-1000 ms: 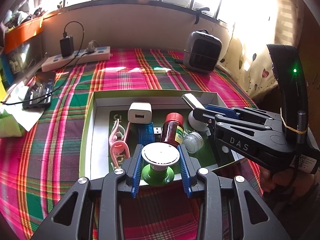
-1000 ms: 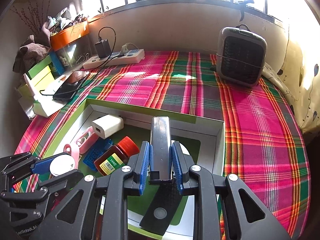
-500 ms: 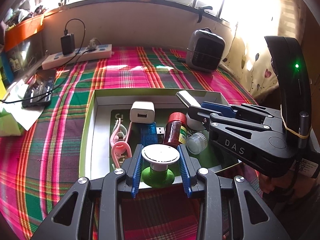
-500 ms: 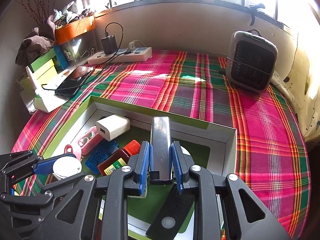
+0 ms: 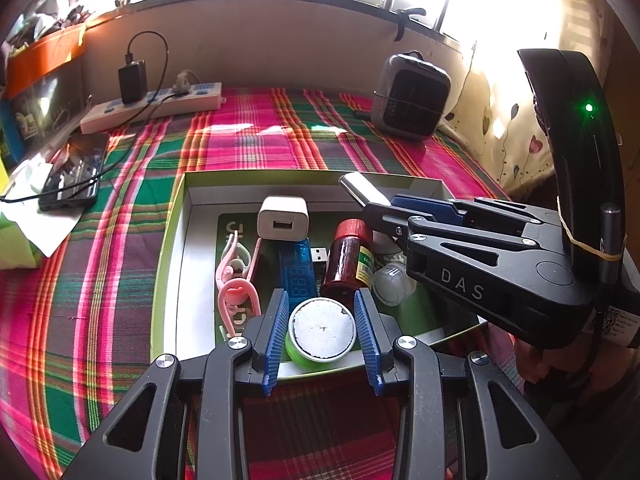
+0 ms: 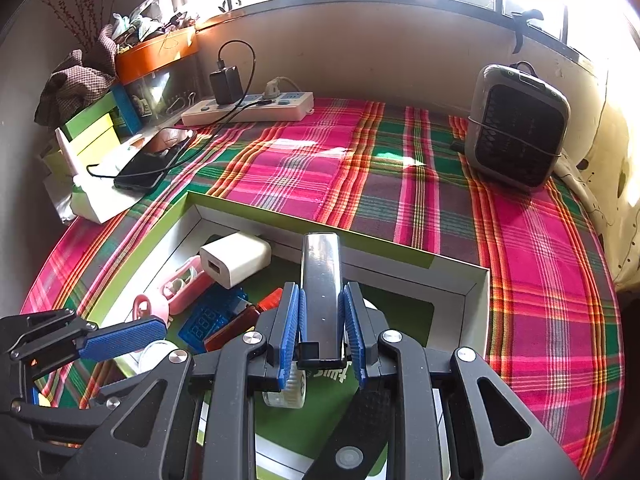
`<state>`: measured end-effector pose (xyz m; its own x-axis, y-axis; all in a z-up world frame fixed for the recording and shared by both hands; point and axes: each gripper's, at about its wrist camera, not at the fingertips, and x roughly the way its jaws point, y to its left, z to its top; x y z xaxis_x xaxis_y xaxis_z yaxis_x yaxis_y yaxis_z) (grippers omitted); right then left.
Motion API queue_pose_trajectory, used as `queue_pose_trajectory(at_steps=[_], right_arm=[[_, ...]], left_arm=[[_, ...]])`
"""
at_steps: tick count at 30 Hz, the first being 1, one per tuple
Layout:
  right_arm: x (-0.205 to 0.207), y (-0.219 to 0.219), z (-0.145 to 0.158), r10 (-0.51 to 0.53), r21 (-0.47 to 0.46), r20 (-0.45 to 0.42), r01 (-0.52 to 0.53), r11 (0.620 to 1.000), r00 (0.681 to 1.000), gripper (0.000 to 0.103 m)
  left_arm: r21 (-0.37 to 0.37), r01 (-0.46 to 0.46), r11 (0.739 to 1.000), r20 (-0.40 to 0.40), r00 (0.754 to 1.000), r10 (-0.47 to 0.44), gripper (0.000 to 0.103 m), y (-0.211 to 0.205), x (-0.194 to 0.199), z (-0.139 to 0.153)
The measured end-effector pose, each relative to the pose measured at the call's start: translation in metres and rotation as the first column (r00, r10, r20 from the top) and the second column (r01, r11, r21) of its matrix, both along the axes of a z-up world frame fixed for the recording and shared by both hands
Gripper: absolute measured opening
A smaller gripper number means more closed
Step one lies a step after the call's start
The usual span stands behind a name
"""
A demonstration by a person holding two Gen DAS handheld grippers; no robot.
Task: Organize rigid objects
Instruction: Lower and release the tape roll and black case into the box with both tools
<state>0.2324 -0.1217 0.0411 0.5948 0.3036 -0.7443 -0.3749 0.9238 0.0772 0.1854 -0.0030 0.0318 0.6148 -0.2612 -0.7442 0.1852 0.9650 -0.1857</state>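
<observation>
**Both hands loaded over the sorting box**

Clearly both grippers are carrying something above the green-rimmed box (image 5: 172, 240), which sits on the plaid-covered worktop (image 5: 100, 280) at the centre of both views. The left gripper (image 5: 322, 322) has its jaws closed on a green cylinder with a white top (image 5: 322, 334), held low in its frame over the box's near edge, probably ready to be set among the other small things. The right gripper (image 6: 322, 328) has its jaws narrowed onto a slim silver bar (image 6: 320, 280), which points upward and away over the box's far wall; I would guess it is held lengthwise so it can be laid flat in a free strip.

Inside lie a white USB charger (image 5: 283, 219), a red-capped brown bottle (image 5: 347, 258), a blue display module (image 5: 298, 276) and pink clips (image 5: 236, 280), packed toward the left half.

Readable writing is scarce: "DAS" is moulded on the right gripper's arm at the right of the left wrist view. The bottle's label is too small to read.
</observation>
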Motion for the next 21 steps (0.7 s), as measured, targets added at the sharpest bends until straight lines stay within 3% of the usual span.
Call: queue_pose_trajectory(at_steps=[21], right_arm=[[-0.0004,-0.0020,0.0017,-0.022,0.021,-0.005,0.022,1.000,1.000,0.025]], left_arm=[[0.002,-0.006,1.000,0.010,1.000,0.006,0.033,-0.0002,-0.0034,0.0057]])
